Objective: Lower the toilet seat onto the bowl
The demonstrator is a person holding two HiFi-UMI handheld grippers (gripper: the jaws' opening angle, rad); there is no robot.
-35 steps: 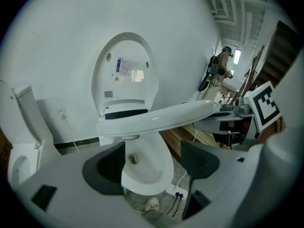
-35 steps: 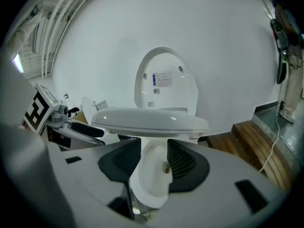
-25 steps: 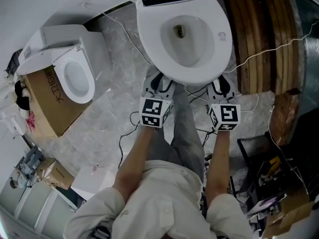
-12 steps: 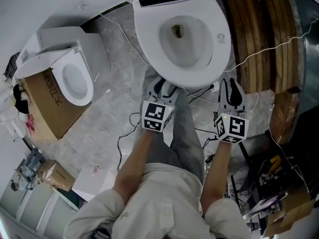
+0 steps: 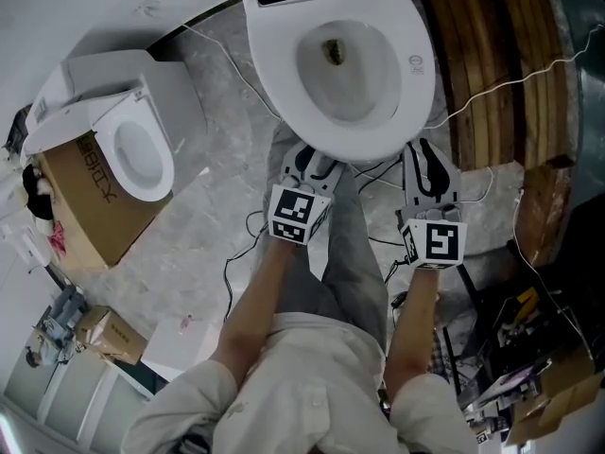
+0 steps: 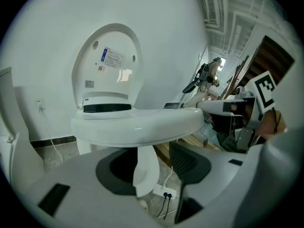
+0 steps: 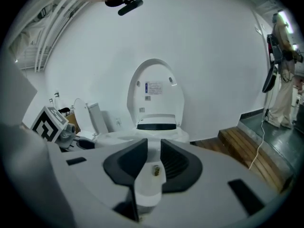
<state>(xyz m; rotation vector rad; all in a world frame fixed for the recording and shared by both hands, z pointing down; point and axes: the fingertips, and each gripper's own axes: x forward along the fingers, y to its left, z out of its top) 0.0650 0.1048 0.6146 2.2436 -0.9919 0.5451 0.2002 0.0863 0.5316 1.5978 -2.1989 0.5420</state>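
Observation:
The white toilet bowl (image 5: 416, 93) stands at the top of the head view, with its wide rim facing up. Its lid (image 6: 109, 46) stands upright against the wall, also seen as the lid (image 7: 156, 87) in the right gripper view; I cannot tell a separate seat from it. My left gripper (image 5: 307, 164) sits low at the bowl's front edge; this left gripper (image 6: 156, 170) is open and empty, its jaws having just been closing a little. My right gripper (image 5: 425, 170) hangs just off the bowl's front right. The right gripper (image 7: 151, 167) keeps a narrow gap, has just been closing, and holds nothing.
A second, smaller toilet (image 5: 142, 140) and a cardboard box (image 5: 80, 206) stand at the left. Wooden boards (image 5: 501, 64) lie right of the bowl. Cables (image 5: 246, 244) run over the floor by the person's feet, with a power strip (image 6: 164, 191) under the bowl. Clutter (image 5: 510, 348) fills the lower right.
My right gripper has drawn back from the bowl, lower and slightly right in the head view, so its jaws show fully. The left gripper has barely shifted.

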